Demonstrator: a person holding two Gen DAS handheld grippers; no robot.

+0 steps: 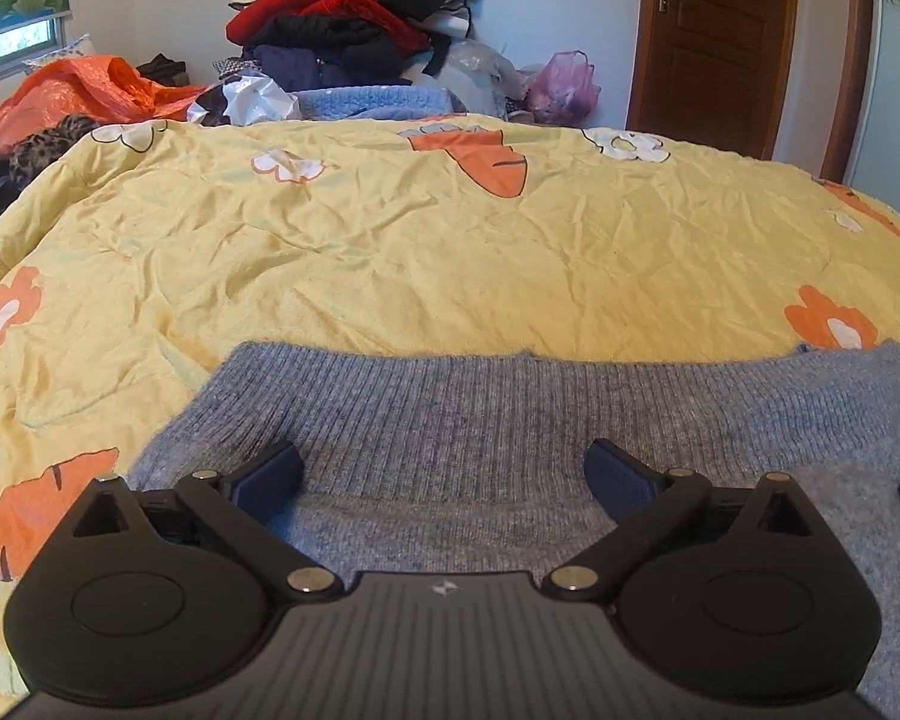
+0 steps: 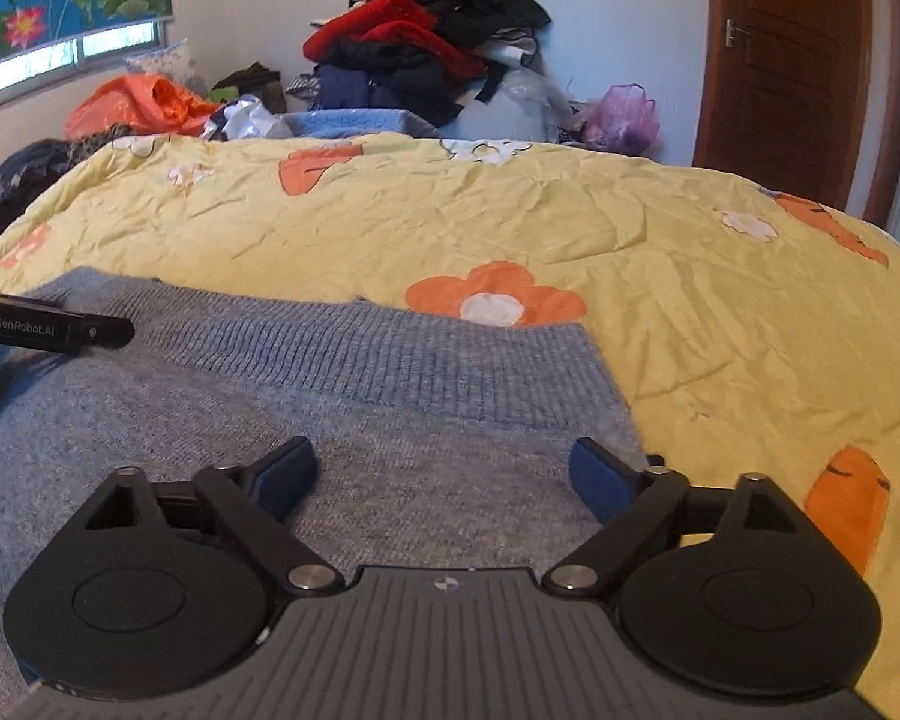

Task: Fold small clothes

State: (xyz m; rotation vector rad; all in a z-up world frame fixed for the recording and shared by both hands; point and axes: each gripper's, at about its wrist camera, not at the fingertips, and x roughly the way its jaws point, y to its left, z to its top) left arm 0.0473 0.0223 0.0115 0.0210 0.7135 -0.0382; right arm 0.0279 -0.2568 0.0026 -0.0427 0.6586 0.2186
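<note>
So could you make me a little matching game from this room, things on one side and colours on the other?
Things:
1. sweater
2. quilt
3. door
4. plastic bag by the wall

Colours:
a. brown
b. yellow with orange flowers
c. purple
d. grey-blue

Pairs: 1-d, 2-b, 3-a, 4-c
</note>
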